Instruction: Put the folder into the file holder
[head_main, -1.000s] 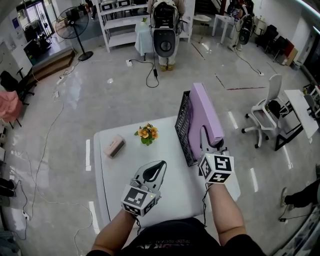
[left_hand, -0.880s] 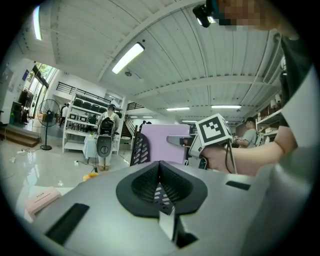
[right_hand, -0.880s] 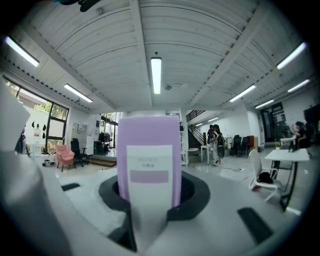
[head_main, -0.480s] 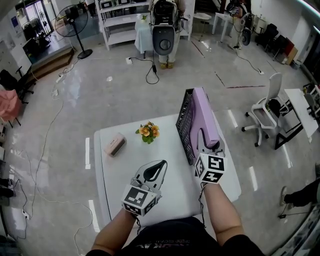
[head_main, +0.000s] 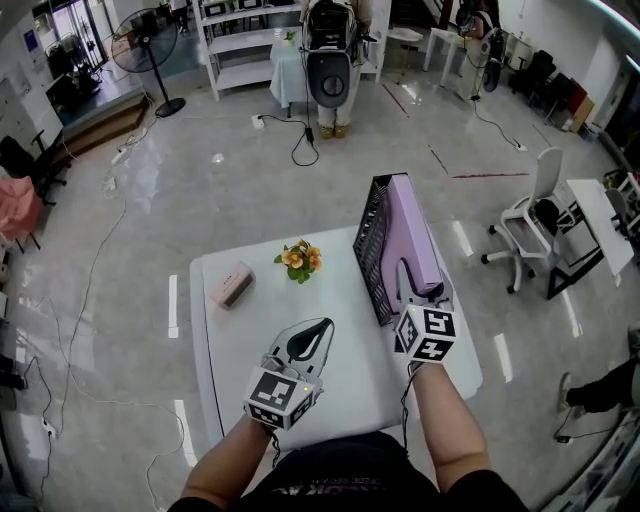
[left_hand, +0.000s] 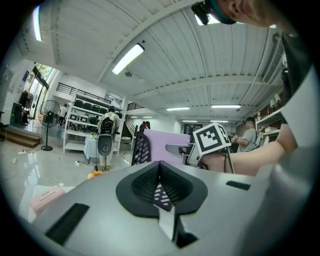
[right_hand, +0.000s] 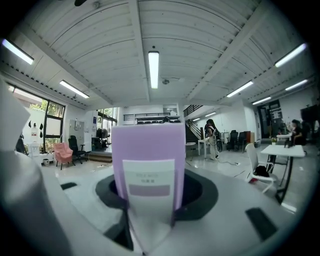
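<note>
The purple folder (head_main: 412, 235) stands upright on its long edge inside the black mesh holder (head_main: 369, 245), at the 3 o'clock edge of the white table (head_main: 250, 340). The right gripper (head_main: 420, 285) is at the folder's near end, at about 4 o'clock. Its jaws have just been opening, and the labelled spine sits between them with the pads now loosened from its sides. The left gripper (head_main: 320, 328) hovers over bare tabletop at 6 o'clock, its fingers pressed together on nothing. Orange flowers (head_main: 298, 260) sit at 12 o'clock and a pink block (head_main: 231, 287) at 10 o'clock, both well apart from the holder.
</note>
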